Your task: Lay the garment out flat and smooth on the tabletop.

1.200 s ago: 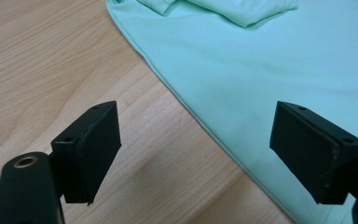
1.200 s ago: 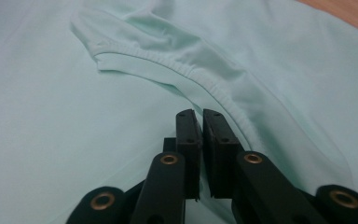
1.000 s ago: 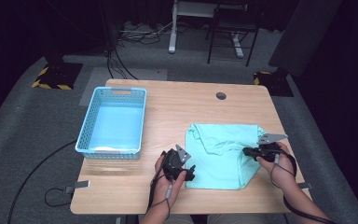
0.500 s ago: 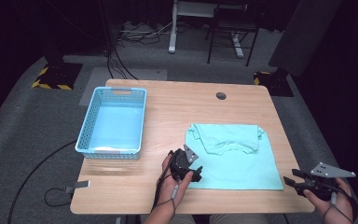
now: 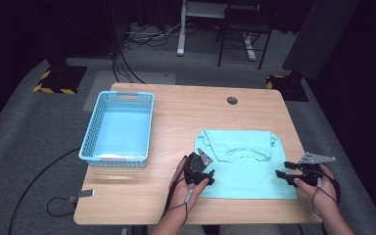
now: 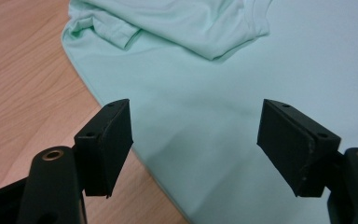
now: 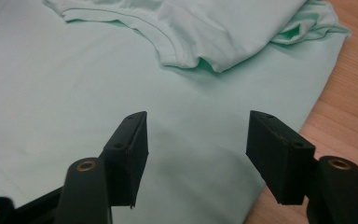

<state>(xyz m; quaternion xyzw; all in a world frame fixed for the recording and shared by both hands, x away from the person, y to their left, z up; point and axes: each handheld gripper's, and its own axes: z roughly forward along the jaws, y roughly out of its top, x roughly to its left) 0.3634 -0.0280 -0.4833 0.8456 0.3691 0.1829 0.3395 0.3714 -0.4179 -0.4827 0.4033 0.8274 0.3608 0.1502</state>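
My left tongs (image 5: 206, 174) gape wide, empty, over shirt's left edge | my right tongs (image 5: 281, 174) wide apart, empty, at its right edge | mint shirt (image 5: 247, 164) flat on surface (image 5: 176, 112) between them, top folded | blue basket (image 5: 118, 128) beyond left tongs

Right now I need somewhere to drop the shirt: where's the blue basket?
High view: the blue basket sits on the table's left side, left of the mint T-shirt.
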